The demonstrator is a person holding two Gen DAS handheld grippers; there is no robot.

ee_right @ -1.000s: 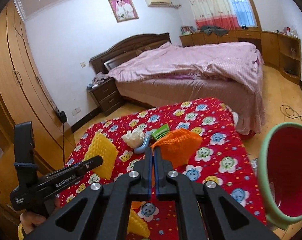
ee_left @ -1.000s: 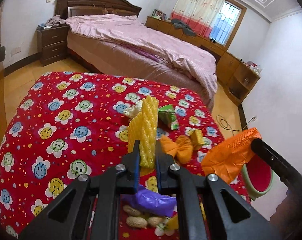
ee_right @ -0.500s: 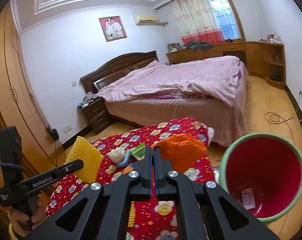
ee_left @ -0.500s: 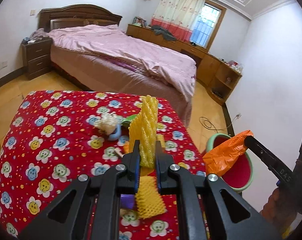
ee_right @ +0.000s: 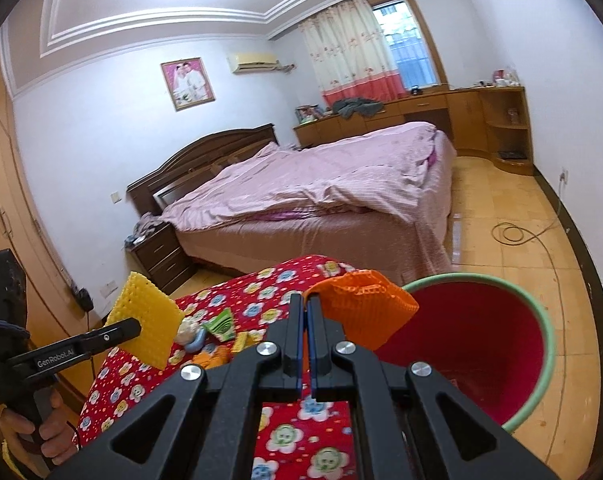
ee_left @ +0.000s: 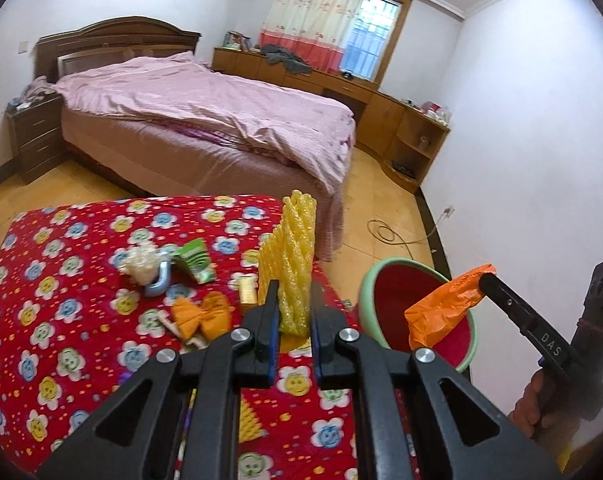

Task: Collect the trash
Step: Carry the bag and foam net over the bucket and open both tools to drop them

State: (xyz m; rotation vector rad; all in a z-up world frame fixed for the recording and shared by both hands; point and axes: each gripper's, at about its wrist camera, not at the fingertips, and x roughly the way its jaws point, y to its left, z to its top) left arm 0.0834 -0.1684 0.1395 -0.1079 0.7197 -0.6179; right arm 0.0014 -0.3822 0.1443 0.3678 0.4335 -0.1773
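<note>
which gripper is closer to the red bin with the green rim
Right. The right gripper holds orange mesh beside the bin's rim; the left gripper, clamping yellow foam netting, is over the table.

You've got a bed (ee_left: 205, 120) with pink cover at 11 o'clock, curtained window (ee_left: 361, 54) at 12, wooden cabinets (ee_left: 385, 112) at 1, white walls, yellow tiled floor (ee_right: 513, 216).

Both wrist views — bed (ee_left: 205, 128) ahead.
</note>
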